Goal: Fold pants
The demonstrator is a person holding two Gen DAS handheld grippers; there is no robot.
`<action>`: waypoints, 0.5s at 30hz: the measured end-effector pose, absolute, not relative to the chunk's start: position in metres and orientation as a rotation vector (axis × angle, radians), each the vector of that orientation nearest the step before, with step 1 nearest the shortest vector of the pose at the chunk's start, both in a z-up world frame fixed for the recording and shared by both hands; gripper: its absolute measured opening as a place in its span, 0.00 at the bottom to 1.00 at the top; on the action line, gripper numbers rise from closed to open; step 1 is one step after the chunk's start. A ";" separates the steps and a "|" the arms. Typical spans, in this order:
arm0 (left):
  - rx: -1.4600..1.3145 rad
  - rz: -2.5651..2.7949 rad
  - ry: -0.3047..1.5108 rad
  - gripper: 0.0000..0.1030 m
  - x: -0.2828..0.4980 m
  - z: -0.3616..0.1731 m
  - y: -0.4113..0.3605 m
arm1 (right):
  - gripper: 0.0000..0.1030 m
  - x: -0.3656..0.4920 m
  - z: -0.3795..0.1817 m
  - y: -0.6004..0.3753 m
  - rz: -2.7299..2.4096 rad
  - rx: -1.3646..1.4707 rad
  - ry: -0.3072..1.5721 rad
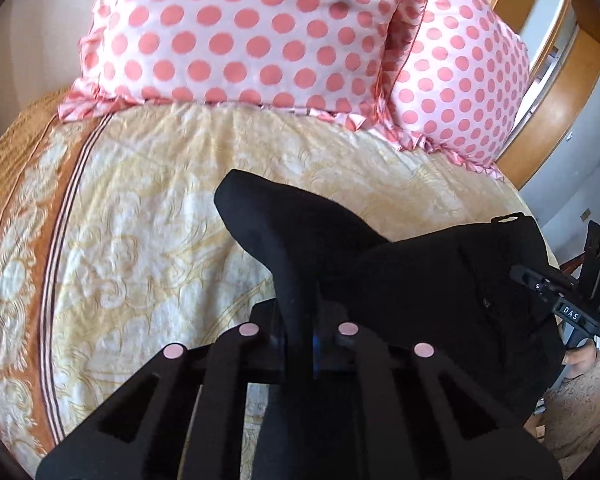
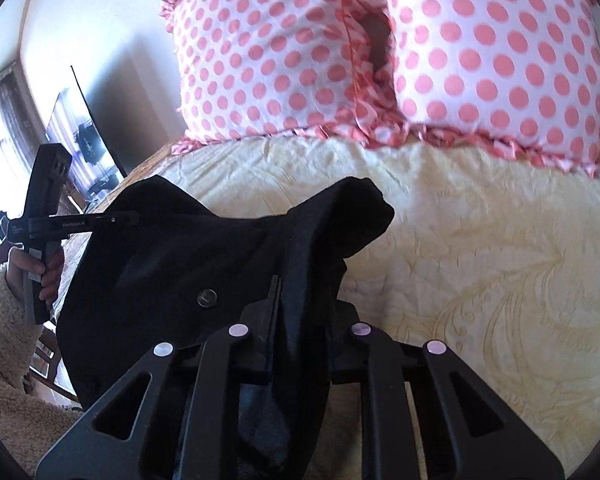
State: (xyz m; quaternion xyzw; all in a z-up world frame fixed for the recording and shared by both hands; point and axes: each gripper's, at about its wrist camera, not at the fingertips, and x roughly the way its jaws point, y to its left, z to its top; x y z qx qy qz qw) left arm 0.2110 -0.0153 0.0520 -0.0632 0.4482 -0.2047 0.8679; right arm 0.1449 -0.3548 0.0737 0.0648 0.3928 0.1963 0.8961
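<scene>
Black pants (image 1: 440, 280) hang between my two grippers above a cream patterned bedspread (image 1: 160, 208). My left gripper (image 1: 300, 320) is shut on one corner of the pants; the fabric bunches up past the fingers. My right gripper (image 2: 300, 312) is shut on the other corner of the pants (image 2: 172, 264), where a round metal button (image 2: 207, 297) shows. The left gripper shows at the left edge of the right wrist view (image 2: 132, 216), the right gripper at the right edge of the left wrist view (image 1: 540, 280). The pants' lower part is hidden below the grippers.
Two pink polka-dot pillows (image 1: 240, 32) (image 2: 500, 60) stand at the head of the bed. A wooden headboard (image 1: 556, 92) curves at the right. The bedspread (image 2: 480, 260) has an orange border (image 1: 56, 216) at its left side. A TV (image 2: 80, 136) stands left of the bed.
</scene>
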 end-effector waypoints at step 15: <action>-0.099 -0.304 0.813 0.07 0.340 0.086 -0.041 | 0.15 0.292 0.086 -0.361 0.267 0.091 0.763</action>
